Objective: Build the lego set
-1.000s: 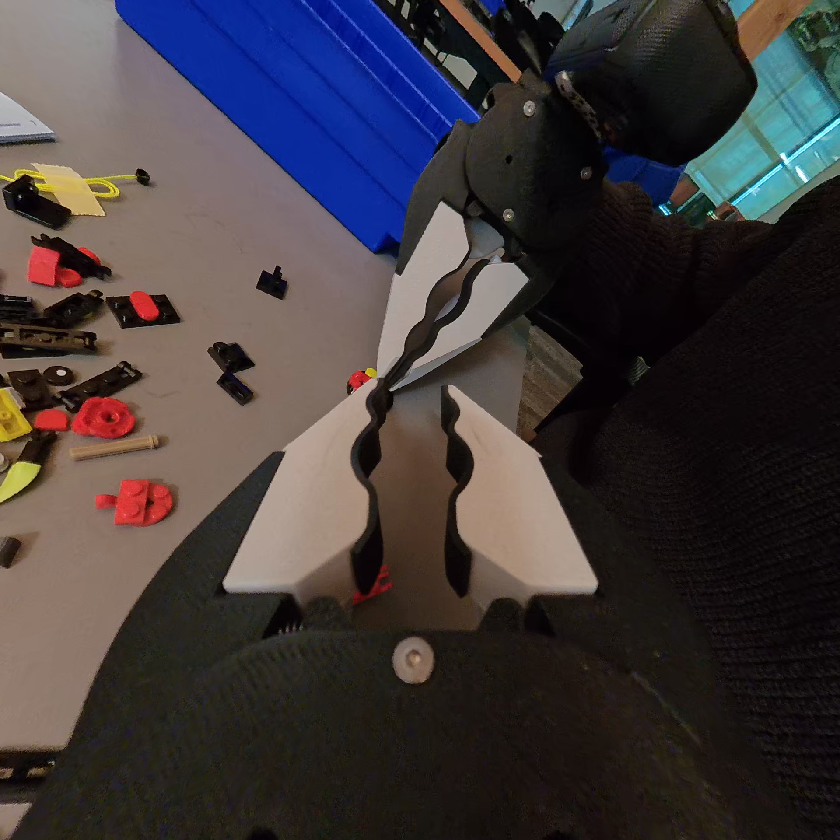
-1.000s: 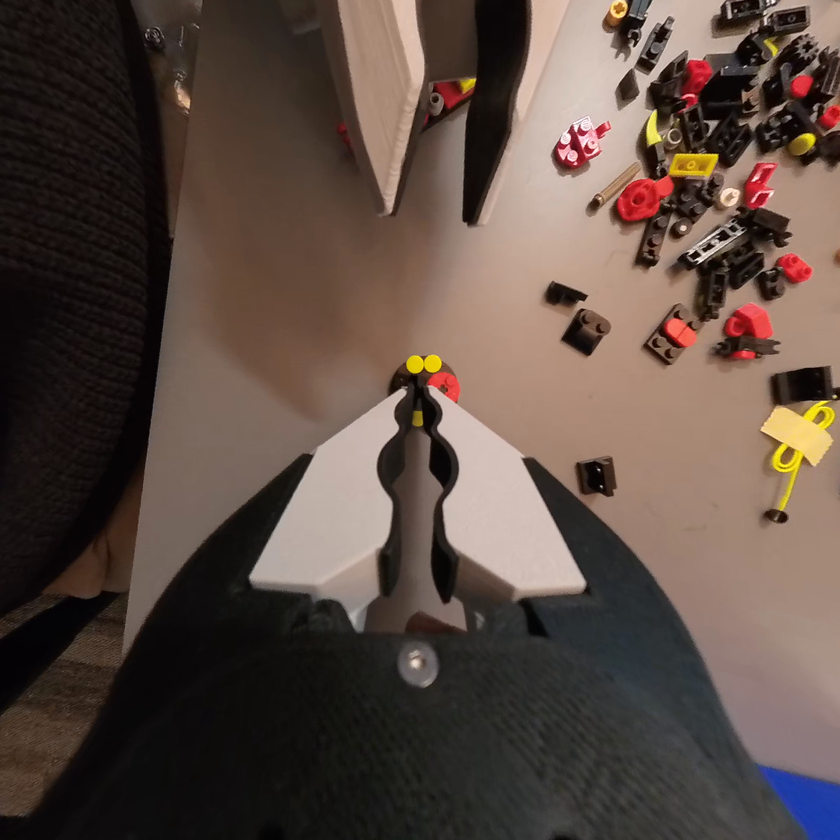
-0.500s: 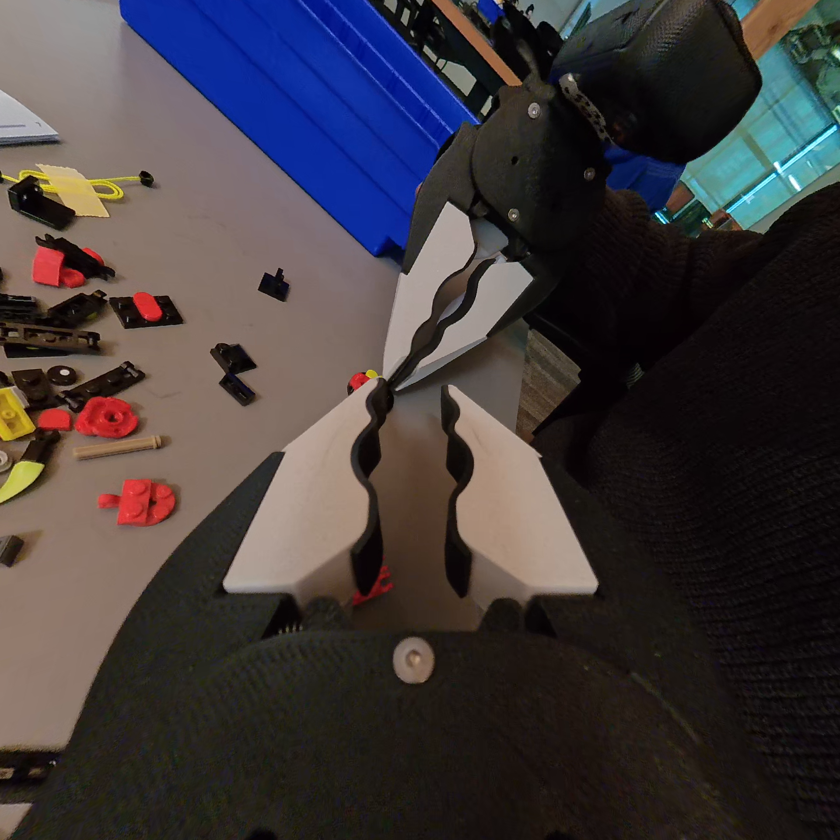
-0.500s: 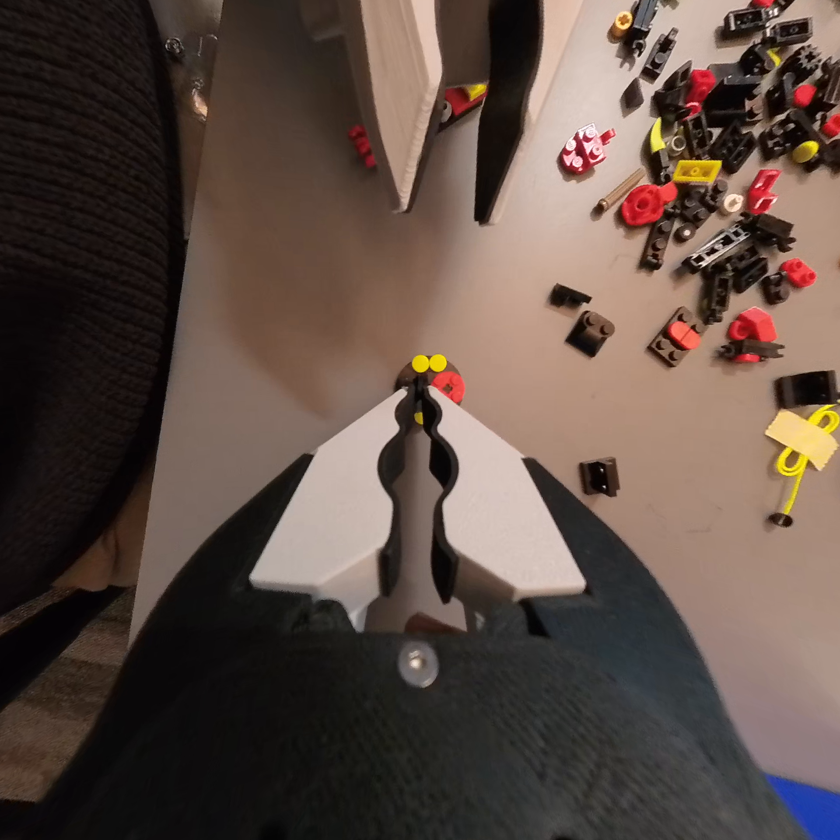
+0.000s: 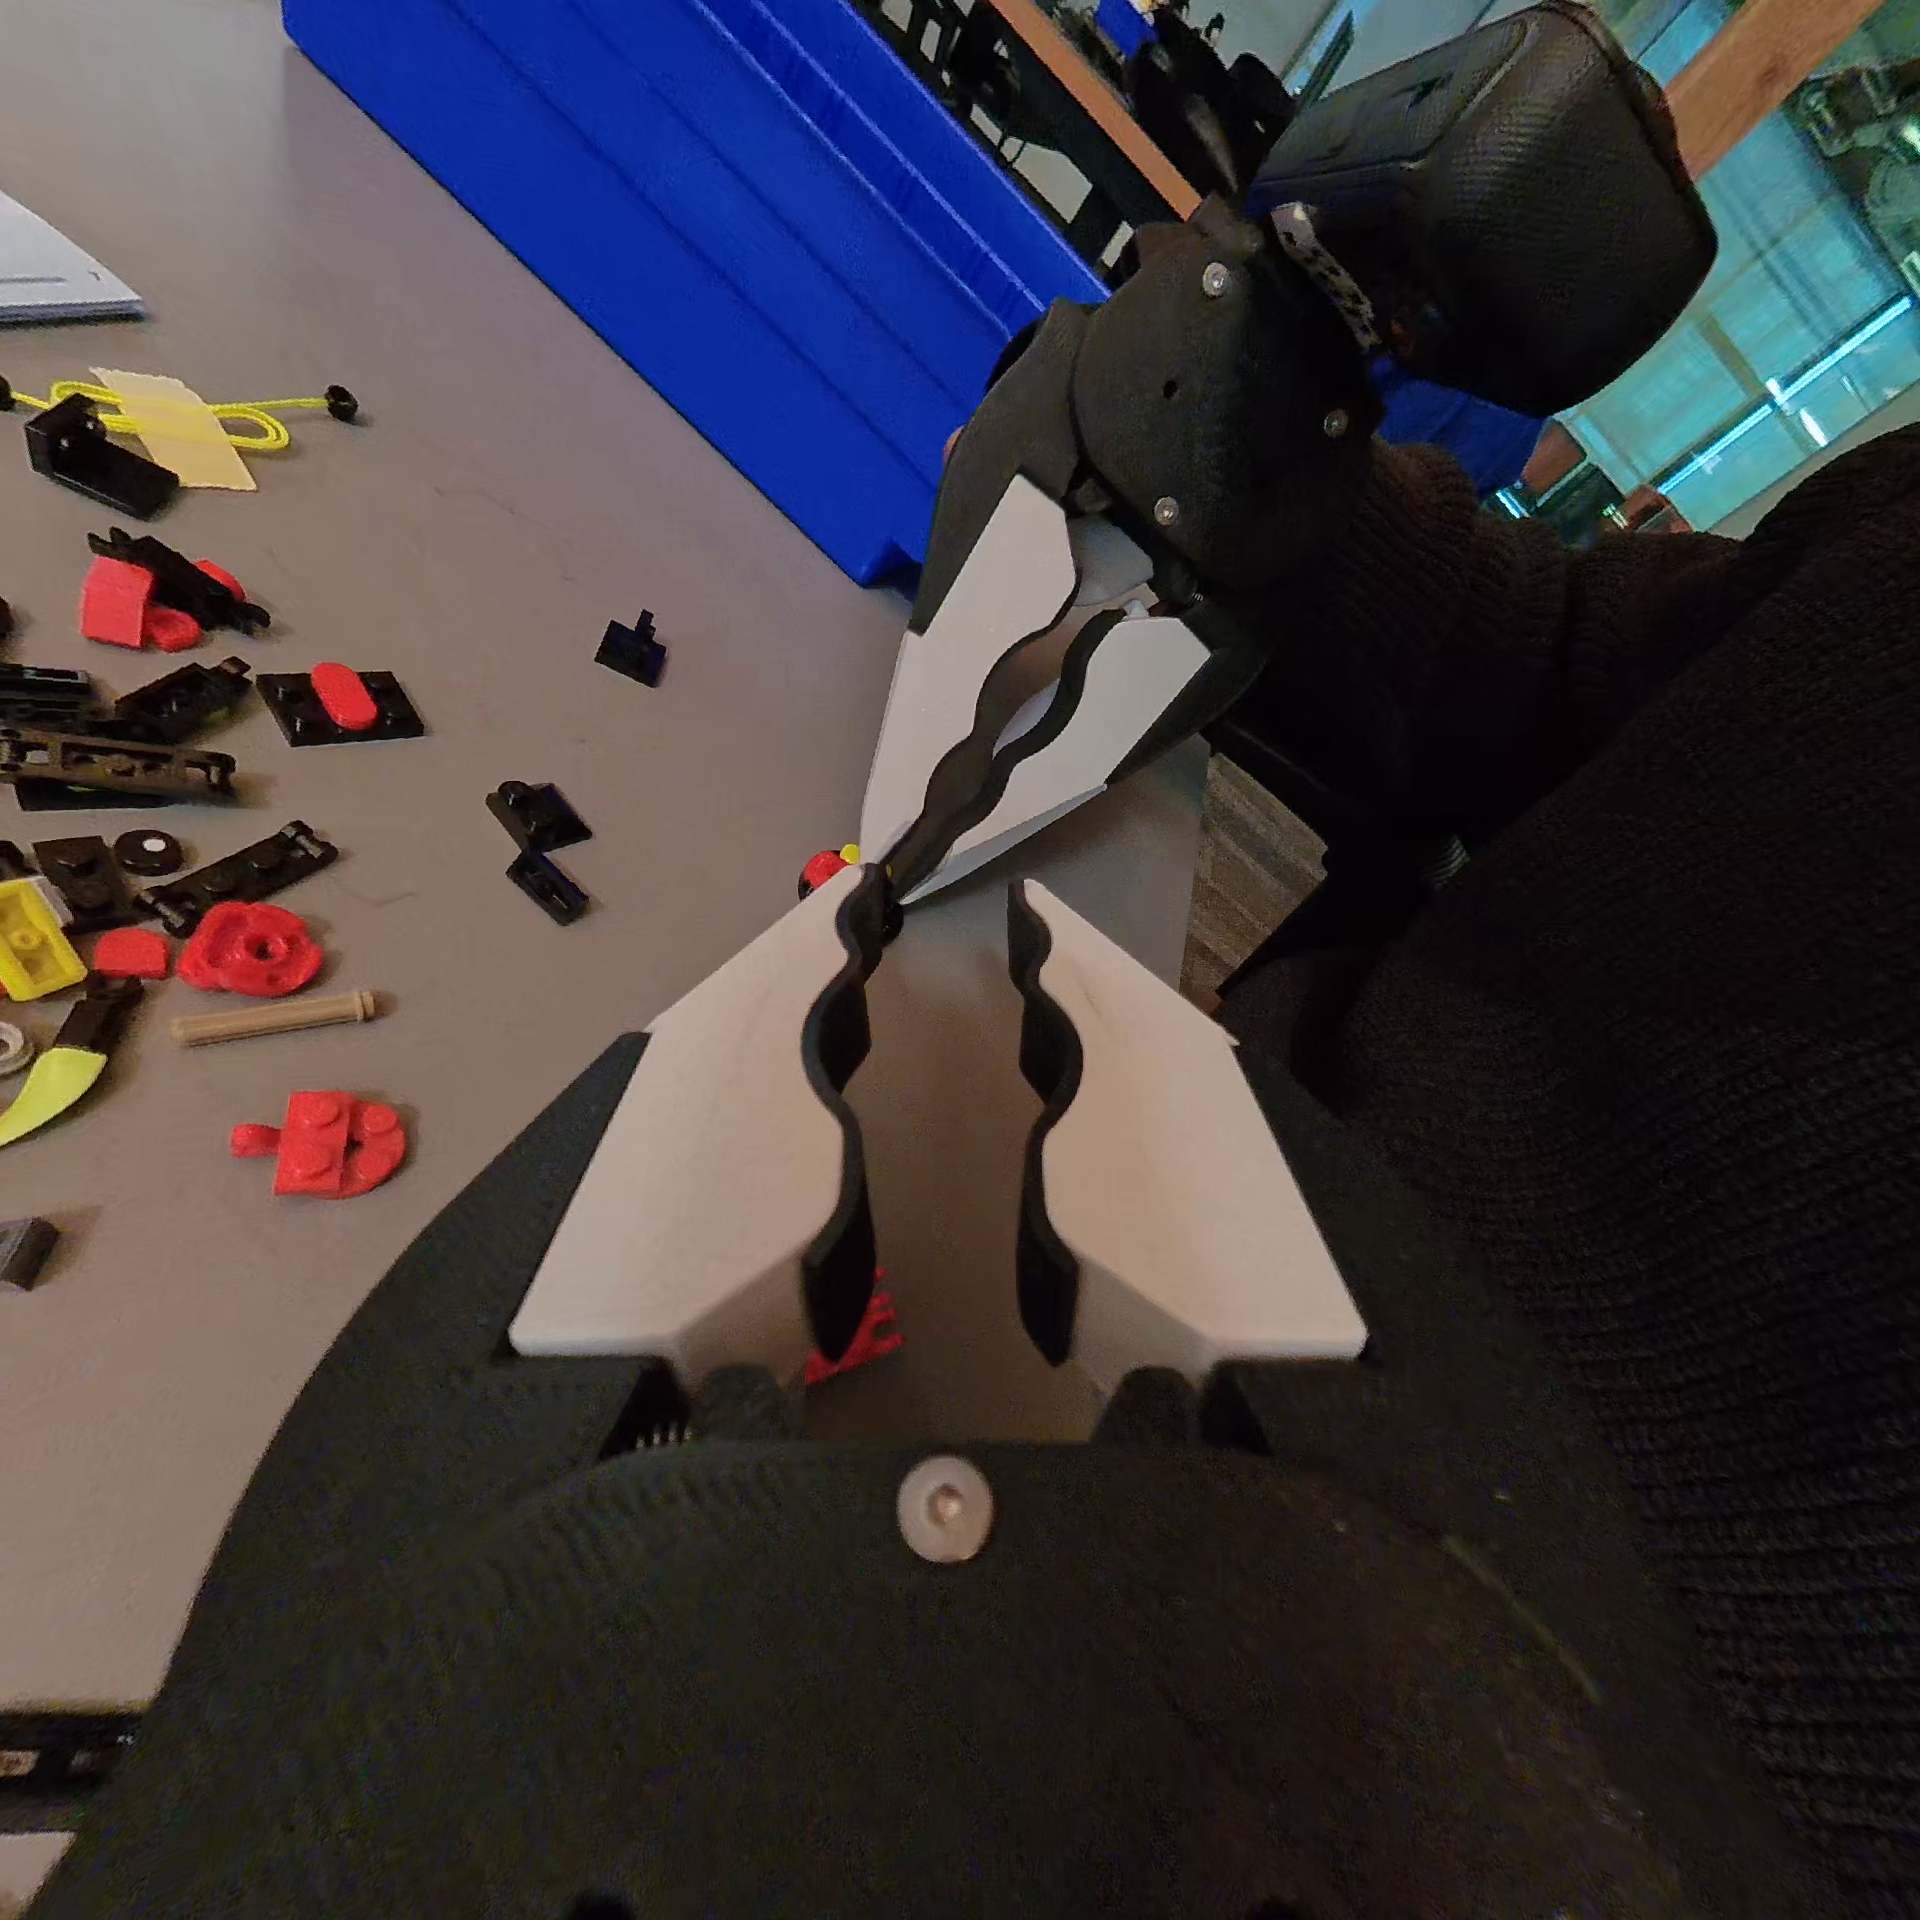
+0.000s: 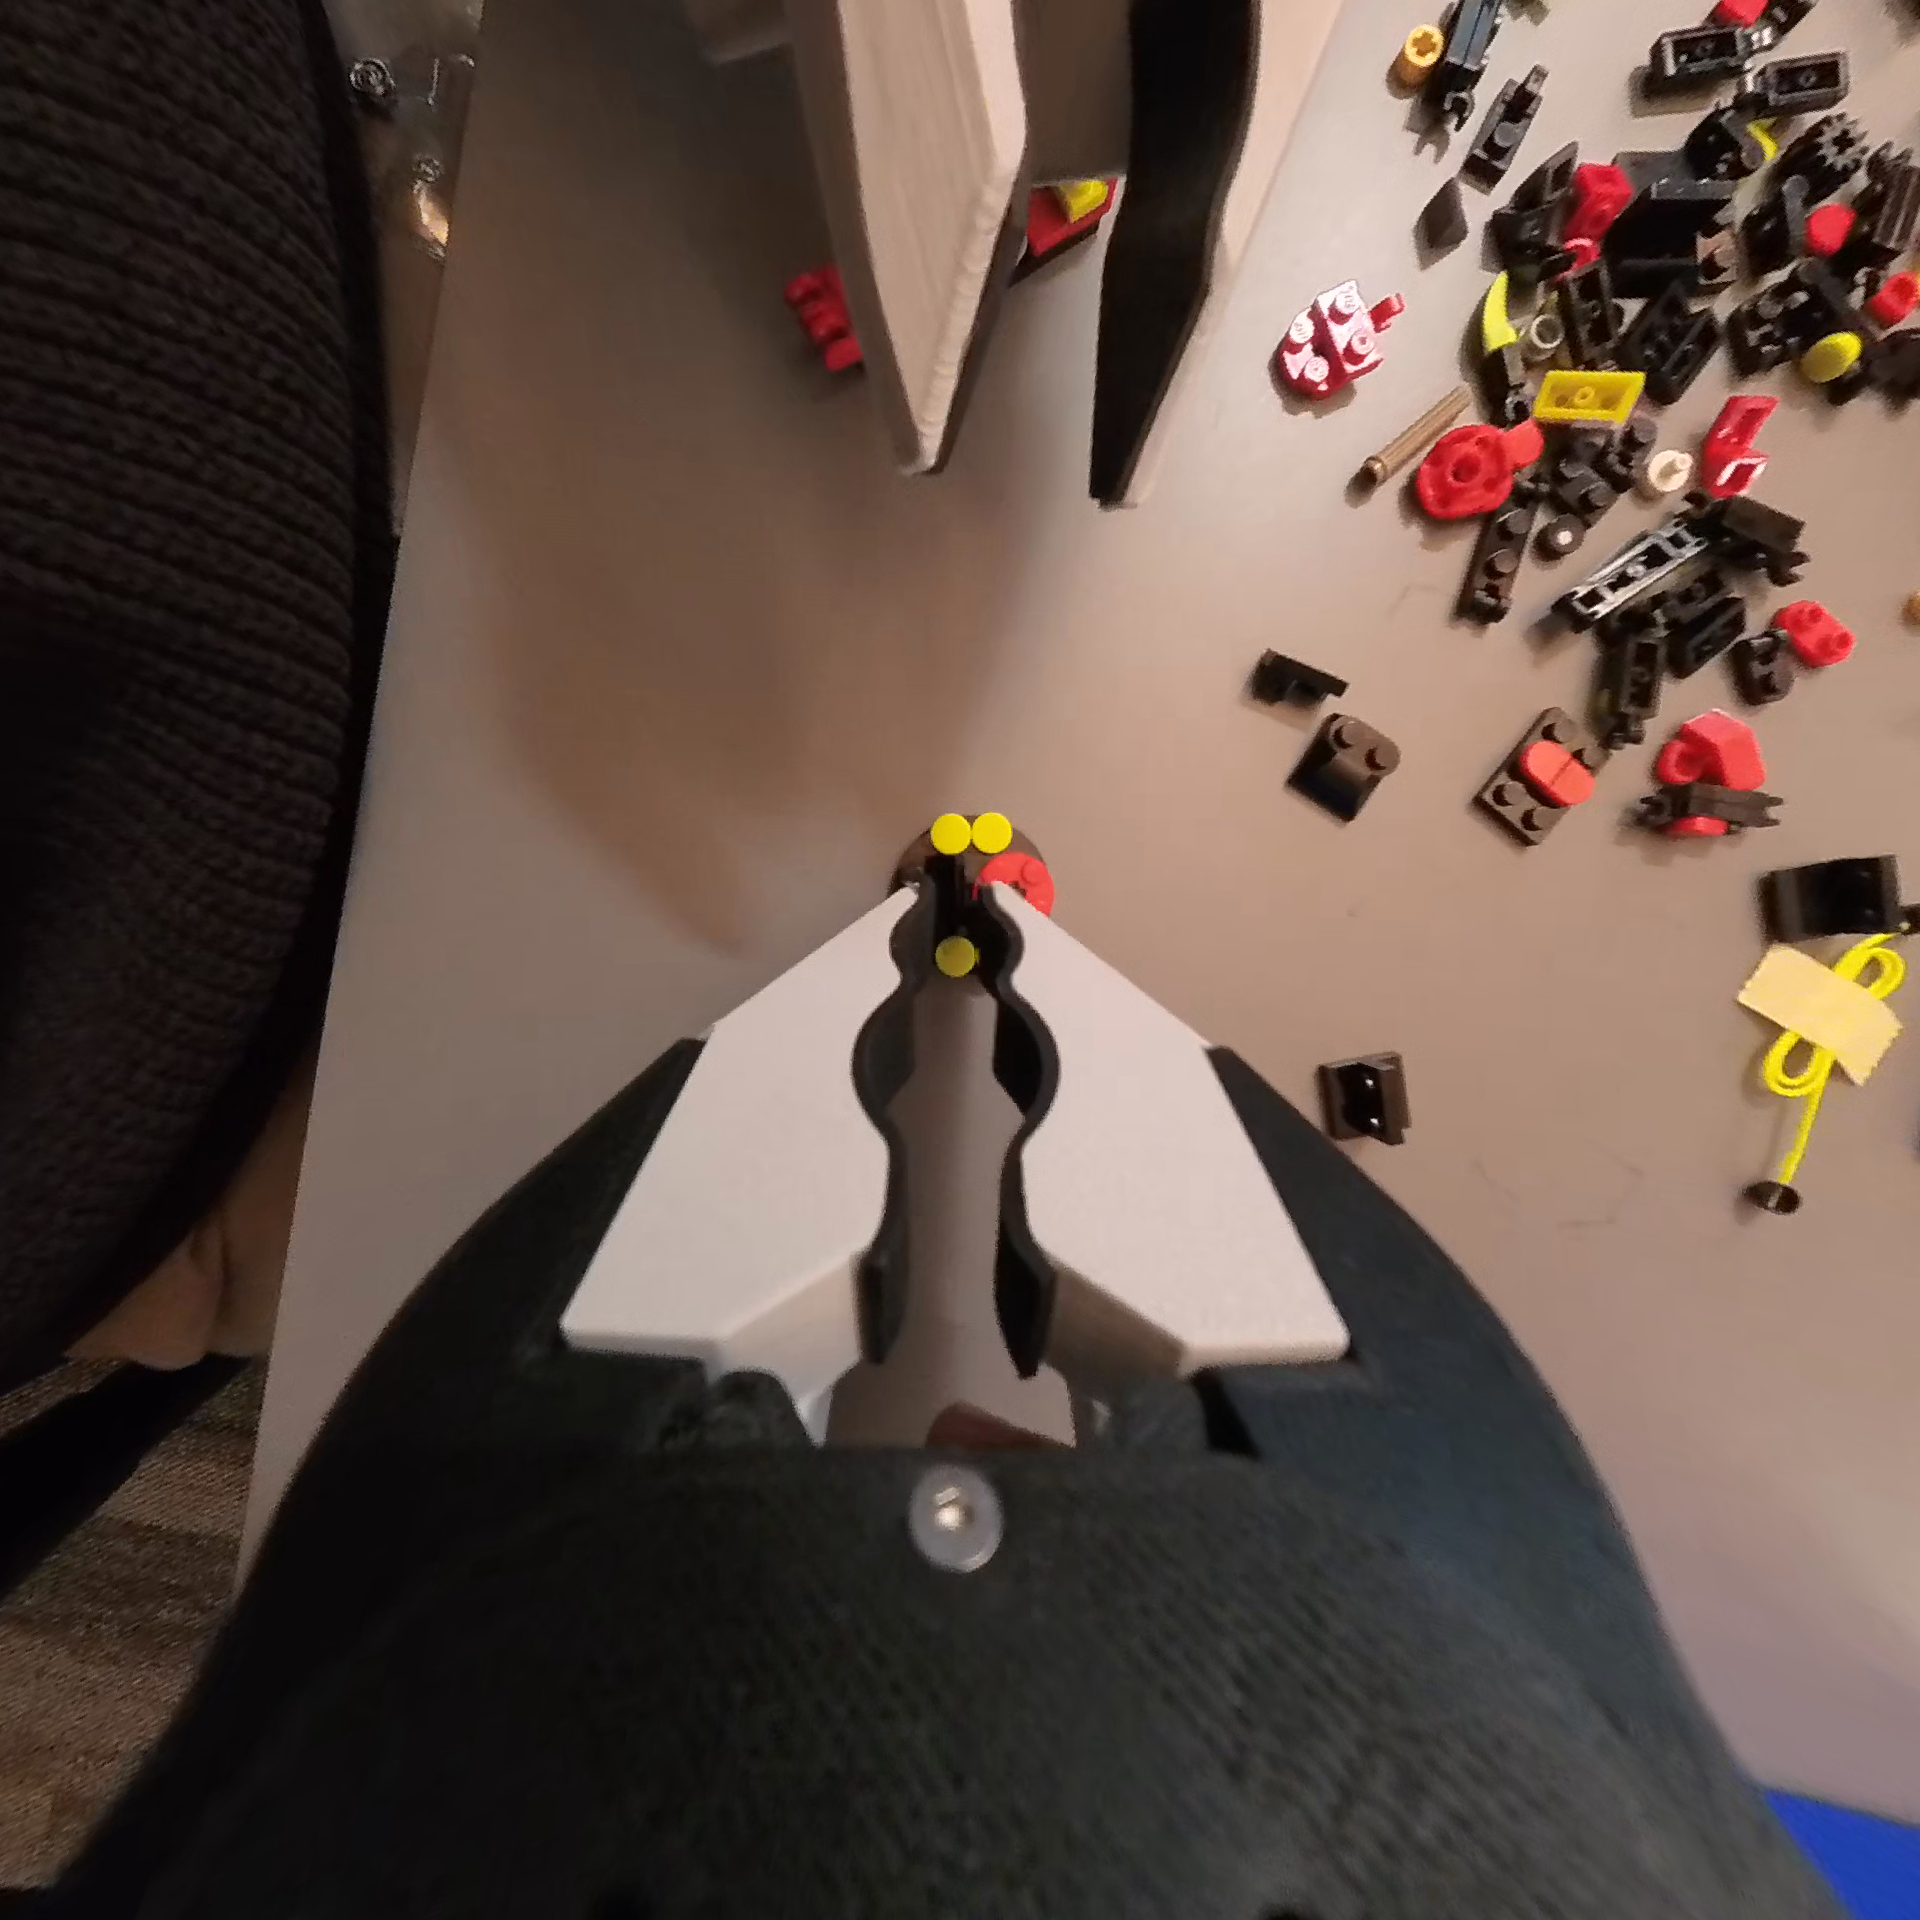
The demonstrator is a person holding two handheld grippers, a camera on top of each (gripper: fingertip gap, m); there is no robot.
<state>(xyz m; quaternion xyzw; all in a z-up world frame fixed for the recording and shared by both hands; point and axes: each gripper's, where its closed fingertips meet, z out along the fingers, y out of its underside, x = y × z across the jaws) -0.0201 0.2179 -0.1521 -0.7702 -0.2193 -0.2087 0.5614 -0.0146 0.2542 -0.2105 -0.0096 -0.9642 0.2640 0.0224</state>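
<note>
My right gripper (image 6: 958,902) is shut on a small black assembly (image 6: 954,883) with yellow round studs and a red part, held low over the grey table (image 6: 665,644) near its edge. In the left wrist view the right gripper (image 5: 885,871) comes in from the upper right, tips closed, with the assembly's red and yellow part (image 5: 828,868) beside them. My left gripper (image 5: 943,902) is open and empty. In the right wrist view the left gripper (image 6: 1013,483) hangs a short way beyond the assembly, apart from it. A small red piece (image 5: 854,1340) lies under it.
Loose black, red and yellow pieces (image 6: 1662,436) are spread over the table, also in the left wrist view (image 5: 208,831). A yellow string with tape (image 6: 1823,1023) lies apart. A blue bin (image 5: 675,208) stands behind. A person's black sleeve (image 5: 1610,987) is by the table edge (image 5: 1190,831). My right fingertips sit around 7 cm from my left ones.
Almost nothing has changed. My right gripper has tilted slightly and still holds the assembly at the same spot. My left gripper stays open.
</note>
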